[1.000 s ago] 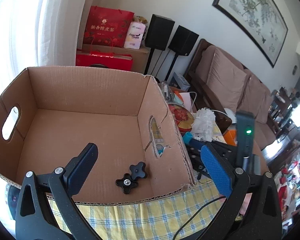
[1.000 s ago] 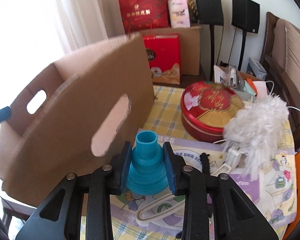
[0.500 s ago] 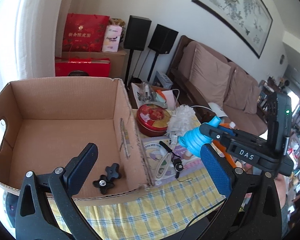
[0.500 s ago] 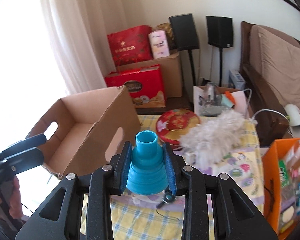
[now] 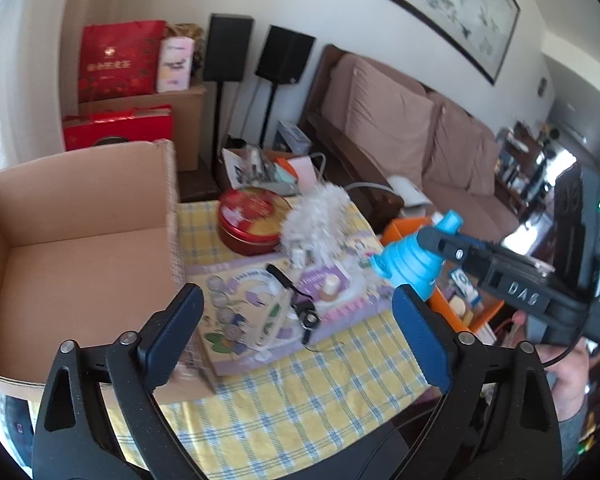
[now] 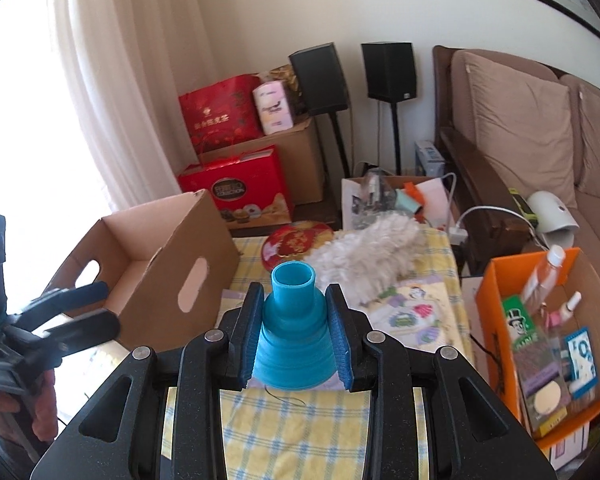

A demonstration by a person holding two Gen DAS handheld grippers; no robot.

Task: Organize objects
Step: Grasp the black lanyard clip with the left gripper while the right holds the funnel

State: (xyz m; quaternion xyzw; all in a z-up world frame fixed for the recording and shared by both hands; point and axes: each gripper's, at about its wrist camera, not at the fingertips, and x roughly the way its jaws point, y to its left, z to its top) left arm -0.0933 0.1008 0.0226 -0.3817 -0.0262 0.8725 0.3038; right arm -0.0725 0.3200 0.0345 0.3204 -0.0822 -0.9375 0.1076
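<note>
Since half a second ago both of my grippers have pulled up and back from the desk, so the cardboard box [image 6: 148, 280] has shrunk toward the left of the right wrist view and slid to the left edge of the left one. My right gripper [image 6: 296, 344] has its jaws pinching the blue funnel [image 6: 294, 332] at its broad ribbed skirt, narrow neck pointing away from me; gripping the widest tier gives the pads the most surface on a stepped, rubbery-looking cone. It hangs in the air above the yellow checked tablecloth [image 6: 300, 416], lower centre of frame, well apart from the box, presumably lifted high to clear the box's near wall.

My left gripper [image 5: 296, 340] has its jaws spread wide and holds nothing; it hangs beside the box's corner, perhaps ready to steady the light corrugated wall.

Across the desk lie a round red tin [image 5: 252, 220], glossy and hard, a fluffy white duster [image 5: 316, 216], and a black strap [image 5: 300, 304] on a printed mat [image 5: 260, 320]. Motion blur softens the box floor, so I cannot tell what lies in it.
</note>
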